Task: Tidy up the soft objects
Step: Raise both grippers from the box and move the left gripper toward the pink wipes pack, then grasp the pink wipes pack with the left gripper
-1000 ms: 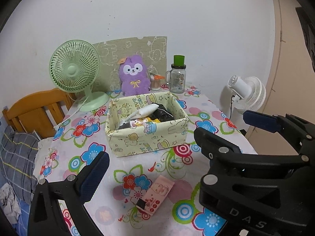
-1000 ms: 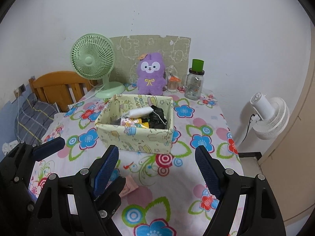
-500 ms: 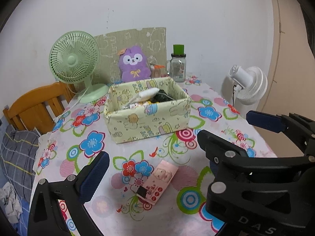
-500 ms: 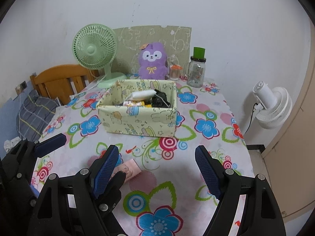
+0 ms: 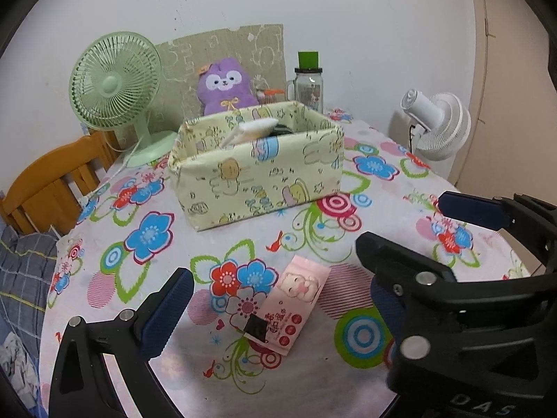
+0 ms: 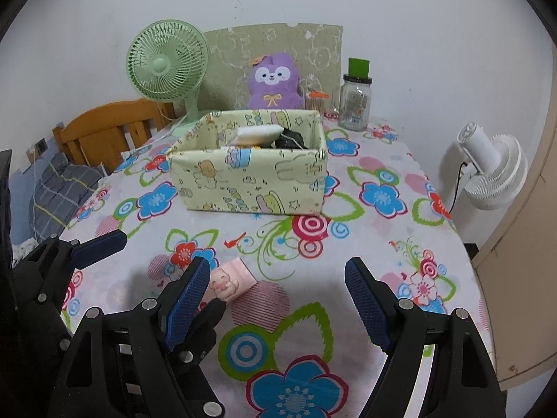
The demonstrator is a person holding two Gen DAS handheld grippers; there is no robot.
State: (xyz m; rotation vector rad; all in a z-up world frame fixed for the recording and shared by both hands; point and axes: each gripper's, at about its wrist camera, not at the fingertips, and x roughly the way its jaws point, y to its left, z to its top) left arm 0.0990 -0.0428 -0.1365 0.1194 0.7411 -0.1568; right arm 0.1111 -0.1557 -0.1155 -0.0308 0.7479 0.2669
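Observation:
A pink tissue packet with a cartoon print lies flat on the flowered tablecloth. My left gripper hangs open just above it, one finger on either side of the packet. My right gripper is open and empty, close on the right. The packet pokes out beside its left finger. The two grippers overlap. A yellow fabric box with several items inside stands behind the packet. A purple plush toy sits against the wall behind the box.
A green desk fan stands at the back left and a glass jar with a green lid at the back right. A white fan stands off the table's right edge. A wooden chair and bedding lie to the left.
Both grippers have come down toward the table. The packet and the box now look larger and nearer. Neither jaw has changed its opening.

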